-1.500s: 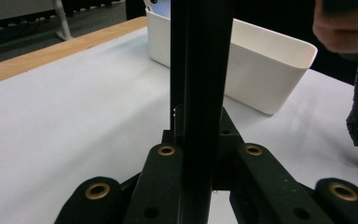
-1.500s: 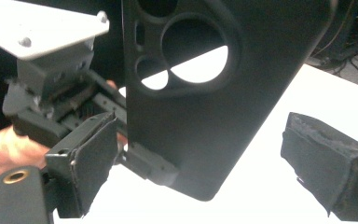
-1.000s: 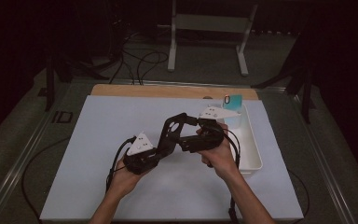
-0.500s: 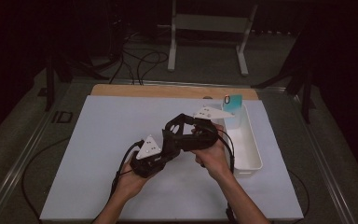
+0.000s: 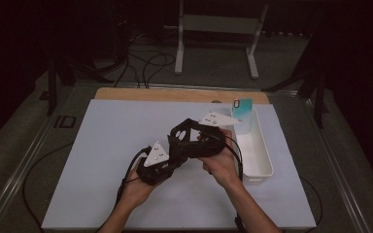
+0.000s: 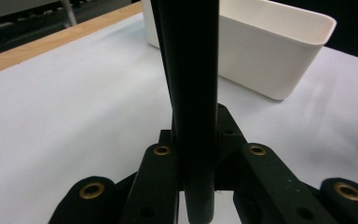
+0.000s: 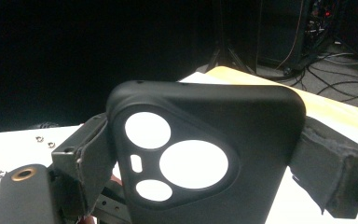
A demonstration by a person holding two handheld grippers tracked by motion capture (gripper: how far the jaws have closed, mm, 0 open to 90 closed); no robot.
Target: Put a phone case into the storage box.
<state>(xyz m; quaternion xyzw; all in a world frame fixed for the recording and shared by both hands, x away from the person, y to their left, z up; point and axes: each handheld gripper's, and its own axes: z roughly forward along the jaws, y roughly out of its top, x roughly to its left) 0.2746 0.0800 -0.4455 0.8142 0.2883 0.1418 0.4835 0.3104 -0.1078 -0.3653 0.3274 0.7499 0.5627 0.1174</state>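
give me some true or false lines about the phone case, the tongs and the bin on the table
1. The right tongs grip a black rubbery phone case by its two side edges. True.
2. The phone case has a phone inside it. False: the camera cutouts show straight through to the white table sheet.
3. The long white plastic bin stands at the right of the table sheet. True.
4. The left tongs stand wide open over the bin. False: they are pressed on the edge of the phone case, beside the bin.
5. A teal phone case leans at the far end of the bin. True.
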